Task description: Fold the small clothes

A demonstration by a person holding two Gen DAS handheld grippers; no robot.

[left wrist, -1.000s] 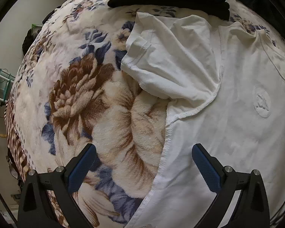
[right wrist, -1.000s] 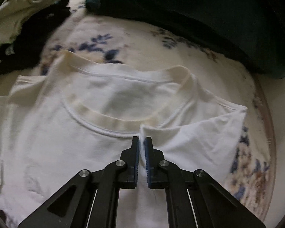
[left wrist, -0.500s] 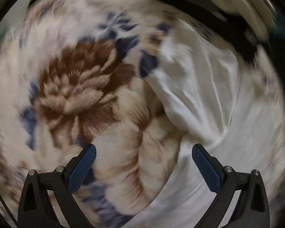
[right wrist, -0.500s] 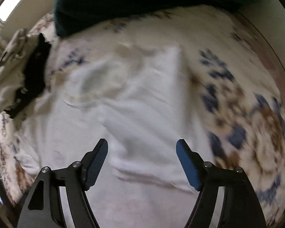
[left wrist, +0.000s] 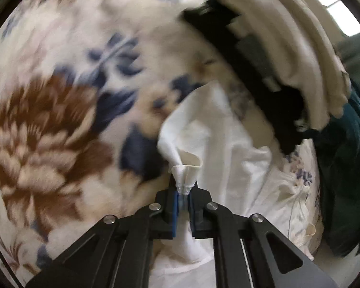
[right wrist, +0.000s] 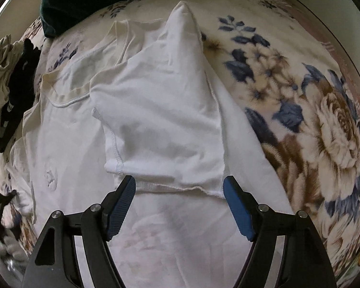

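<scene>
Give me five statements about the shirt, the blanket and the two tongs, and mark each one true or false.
1. The left tongs are shut on a bunched bit of the white T-shirt. True.
2. The right tongs are clamped on the folded sleeve. False: they stand open above the shirt, with nothing pinched between the pads.
3. The sleeve on the right tongs' side lies folded in over the shirt's body. True.
4. The shirt lies on a bare wooden table. False: it lies on a floral blanket with brown and blue flowers.
5. The pile of clothes in the left wrist view holds only white items. False: black and cream pieces are both in it.
</scene>
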